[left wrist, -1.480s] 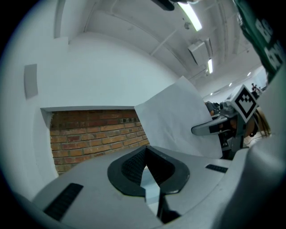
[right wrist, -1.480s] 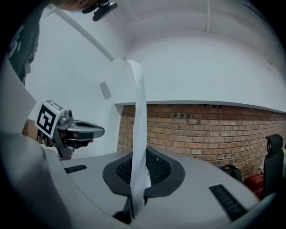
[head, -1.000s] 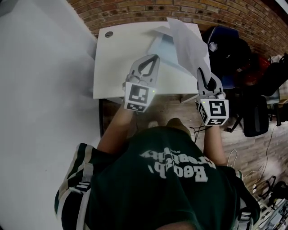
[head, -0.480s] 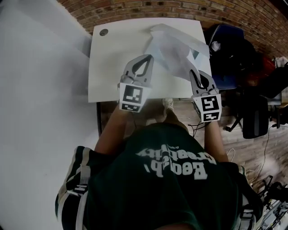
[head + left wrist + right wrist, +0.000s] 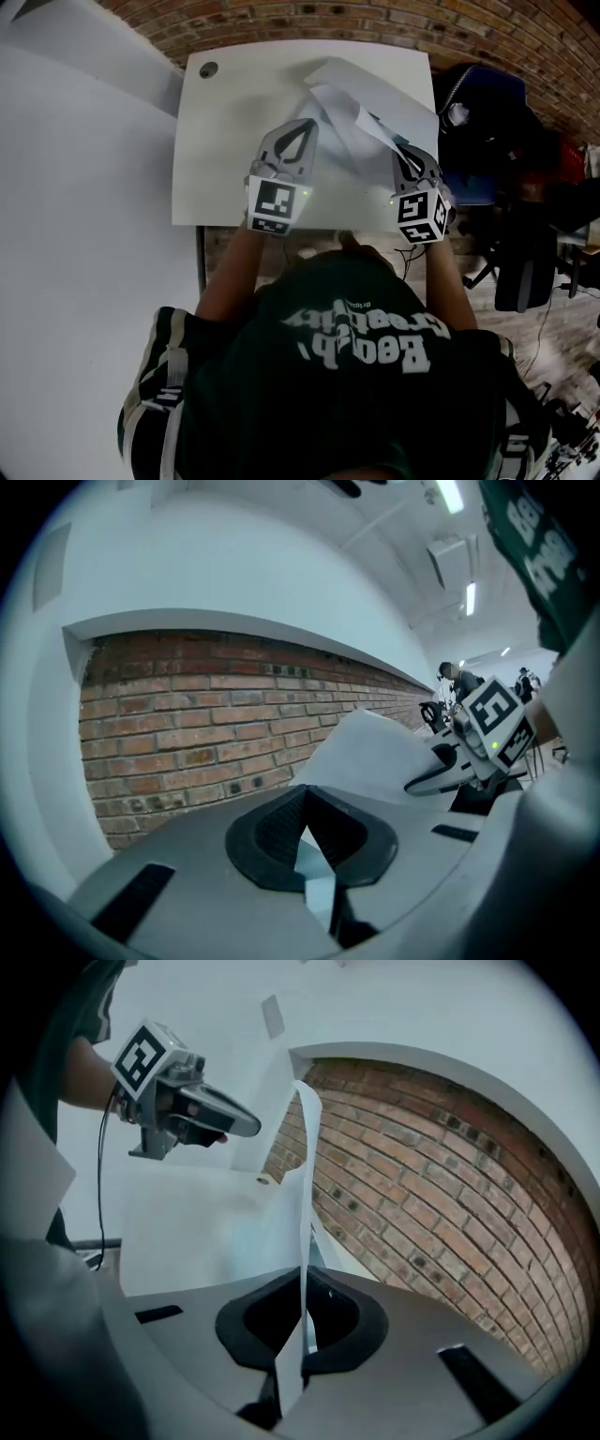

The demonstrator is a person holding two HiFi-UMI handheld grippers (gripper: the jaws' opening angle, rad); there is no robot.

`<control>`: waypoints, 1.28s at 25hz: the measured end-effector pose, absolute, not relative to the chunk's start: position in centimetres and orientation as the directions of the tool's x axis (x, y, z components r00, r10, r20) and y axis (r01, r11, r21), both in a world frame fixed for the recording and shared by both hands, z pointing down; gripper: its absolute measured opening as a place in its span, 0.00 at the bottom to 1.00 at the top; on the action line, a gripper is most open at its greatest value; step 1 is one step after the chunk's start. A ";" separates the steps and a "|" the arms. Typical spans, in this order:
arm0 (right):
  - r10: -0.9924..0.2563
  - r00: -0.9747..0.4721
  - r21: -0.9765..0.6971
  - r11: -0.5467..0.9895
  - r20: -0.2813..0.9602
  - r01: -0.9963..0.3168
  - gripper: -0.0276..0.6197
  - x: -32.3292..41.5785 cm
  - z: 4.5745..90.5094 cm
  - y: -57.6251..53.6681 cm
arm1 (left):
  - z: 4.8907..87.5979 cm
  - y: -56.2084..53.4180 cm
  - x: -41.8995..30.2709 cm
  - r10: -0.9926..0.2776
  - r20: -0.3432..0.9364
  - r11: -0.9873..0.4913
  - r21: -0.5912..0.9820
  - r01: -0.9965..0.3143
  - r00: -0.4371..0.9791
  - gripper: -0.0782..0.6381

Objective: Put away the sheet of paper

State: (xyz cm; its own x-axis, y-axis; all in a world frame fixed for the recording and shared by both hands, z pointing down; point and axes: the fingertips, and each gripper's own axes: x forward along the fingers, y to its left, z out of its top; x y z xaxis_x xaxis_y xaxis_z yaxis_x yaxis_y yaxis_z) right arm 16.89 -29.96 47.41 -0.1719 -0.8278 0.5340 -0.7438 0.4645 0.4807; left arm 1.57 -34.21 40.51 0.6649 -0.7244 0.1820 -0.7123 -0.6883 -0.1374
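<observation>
A white sheet of paper [image 5: 349,94] hangs over the far half of the white table [image 5: 225,141]. My right gripper [image 5: 399,152] is shut on the sheet's near right edge. In the right gripper view the paper [image 5: 302,1185] runs edge-on between the closed jaws [image 5: 302,1327]. My left gripper [image 5: 305,125] is over the table's middle, jaws together. A thin pale blue folder edge [image 5: 315,869] is pinched in them. From the left gripper view the paper [image 5: 370,752] curves up to the right, with the right gripper [image 5: 441,778] behind it.
A brick wall [image 5: 375,23] runs behind the table. A round cable hole [image 5: 207,68] sits at the table's far left corner. Dark chairs and bags [image 5: 497,122] crowd the right side on the wood floor. A white partition [image 5: 84,187] stands on the left.
The right gripper has come down and in toward the table with the paper, which stood tall and now lies lower over the folder. The left gripper has hardly moved.
</observation>
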 end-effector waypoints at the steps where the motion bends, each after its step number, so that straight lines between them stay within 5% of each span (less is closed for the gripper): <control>1: -0.829 -0.165 0.501 0.468 0.534 -0.728 0.04 17.2 47.5 -30.7 | 40.8 -34.8 1.7 -0.727 0.185 -0.685 -0.133 -0.716 0.661 0.11; 11: -0.951 -0.050 0.717 0.265 0.306 -0.645 0.04 21.0 43.8 -36.7 | 44.8 -38.3 3.5 -0.729 0.226 -0.678 -0.110 -0.727 0.646 0.11; 32: -0.857 -0.013 0.722 0.443 0.516 -0.531 0.03 27.0 49.2 -46.8 | 52.3 -42.5 7.3 -0.743 0.289 -0.648 -0.089 -0.756 0.603 0.11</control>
State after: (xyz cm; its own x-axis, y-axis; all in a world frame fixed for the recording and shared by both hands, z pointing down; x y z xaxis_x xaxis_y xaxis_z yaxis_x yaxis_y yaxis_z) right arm 26.96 -46.79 49.20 -0.0131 -0.8565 0.5159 -0.5308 0.4432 0.7223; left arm 7.33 -42.47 52.34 0.6031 -0.7433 0.2894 -0.7563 -0.6482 -0.0890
